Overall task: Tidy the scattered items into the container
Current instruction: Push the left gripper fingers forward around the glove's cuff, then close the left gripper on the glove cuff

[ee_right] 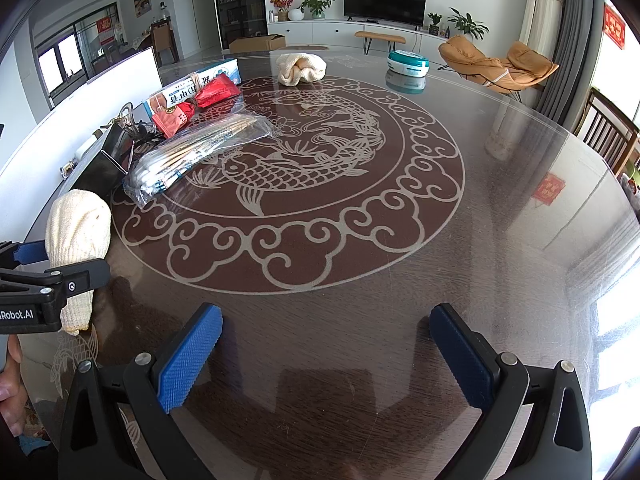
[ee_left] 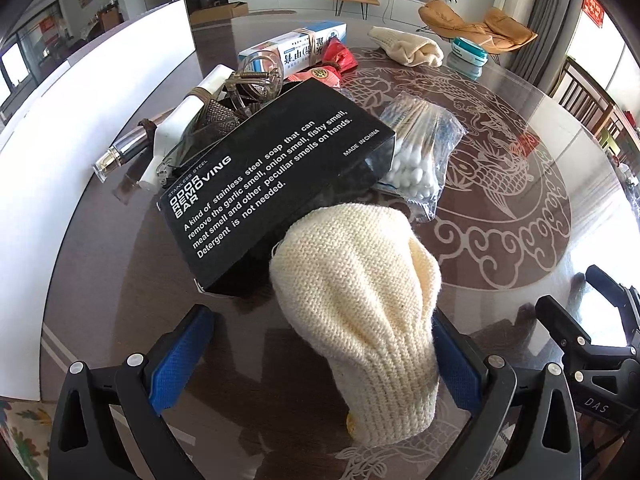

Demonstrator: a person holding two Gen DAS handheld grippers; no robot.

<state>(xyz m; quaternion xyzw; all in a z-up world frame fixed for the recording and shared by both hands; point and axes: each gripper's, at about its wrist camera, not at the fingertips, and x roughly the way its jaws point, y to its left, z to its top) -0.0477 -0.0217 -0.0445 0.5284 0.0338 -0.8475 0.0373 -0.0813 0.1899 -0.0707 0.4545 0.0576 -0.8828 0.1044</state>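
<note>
A cream knitted glove stands between the fingers of my left gripper. Its tip leans on a black "Odor Removing Bar" box and its side touches the right pad. The jaws are wide apart and open. The right wrist view shows the same glove inside my left gripper. The black box lies tilted over a dark mesh container crowded with several items. My right gripper is open and empty above the bare table.
Near the box lie a bag of cotton swabs, a red packet, a blue-white carton, a silver bottle and a white tube. A second cream glove and a teal device sit far back. A white board borders the left.
</note>
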